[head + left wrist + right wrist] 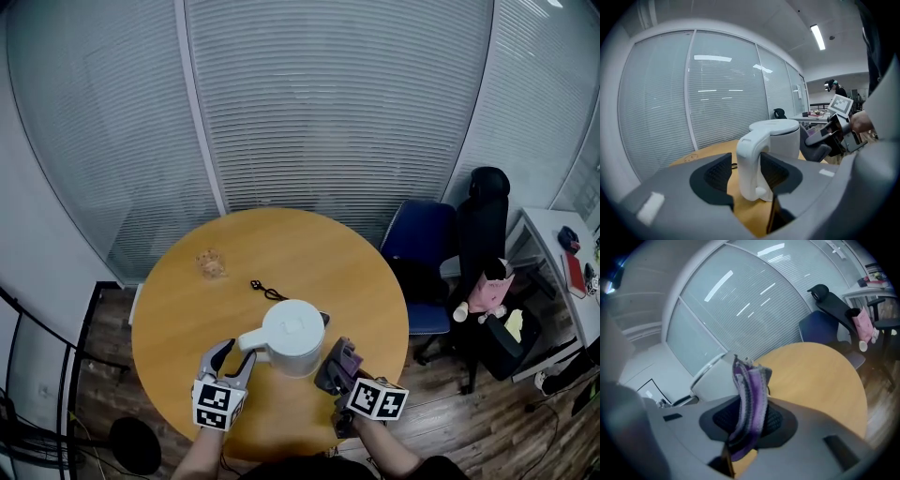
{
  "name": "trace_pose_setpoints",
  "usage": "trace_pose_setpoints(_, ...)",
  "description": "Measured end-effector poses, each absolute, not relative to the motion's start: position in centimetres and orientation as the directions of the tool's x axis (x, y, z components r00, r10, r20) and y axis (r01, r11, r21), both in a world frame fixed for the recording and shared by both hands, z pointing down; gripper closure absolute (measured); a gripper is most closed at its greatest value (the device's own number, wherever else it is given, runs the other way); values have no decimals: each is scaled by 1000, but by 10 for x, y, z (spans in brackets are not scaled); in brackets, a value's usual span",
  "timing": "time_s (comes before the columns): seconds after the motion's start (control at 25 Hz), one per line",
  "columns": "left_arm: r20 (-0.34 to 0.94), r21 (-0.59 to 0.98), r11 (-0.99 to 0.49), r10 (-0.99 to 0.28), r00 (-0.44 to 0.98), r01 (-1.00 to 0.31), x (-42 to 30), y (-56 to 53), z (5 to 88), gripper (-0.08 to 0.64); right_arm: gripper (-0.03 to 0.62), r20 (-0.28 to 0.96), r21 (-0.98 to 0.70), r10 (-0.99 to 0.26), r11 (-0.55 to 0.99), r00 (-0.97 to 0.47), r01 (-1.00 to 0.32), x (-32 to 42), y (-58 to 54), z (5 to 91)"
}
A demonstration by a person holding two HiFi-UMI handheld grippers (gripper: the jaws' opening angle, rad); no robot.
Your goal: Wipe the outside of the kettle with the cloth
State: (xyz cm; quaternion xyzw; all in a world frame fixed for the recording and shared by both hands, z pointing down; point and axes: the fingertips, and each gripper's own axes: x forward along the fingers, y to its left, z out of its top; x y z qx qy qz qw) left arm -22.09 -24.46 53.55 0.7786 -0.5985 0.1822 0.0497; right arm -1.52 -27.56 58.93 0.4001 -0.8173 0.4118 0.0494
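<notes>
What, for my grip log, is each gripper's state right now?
Left gripper: open, jaws either side of the kettle handle, a gap showing.
Right gripper: closed on the purple cloth.

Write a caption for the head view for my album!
Left gripper around the handle of a white kettle, right gripper pinching a purple cloth, above a round table.

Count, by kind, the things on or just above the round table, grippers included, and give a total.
kettle: 1
cloth: 1
grippers: 2 (left gripper, right gripper)
black cord: 1
small pale object: 1
Total: 6
</notes>
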Motion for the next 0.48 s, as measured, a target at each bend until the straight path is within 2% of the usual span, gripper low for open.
trace_pose_setpoints(0.48, 293, 7, -114, -950, 111, -993, -202, -193, 535, 382, 497, 280, -606, -554, 531, -784, -592, -8, -240, 523)
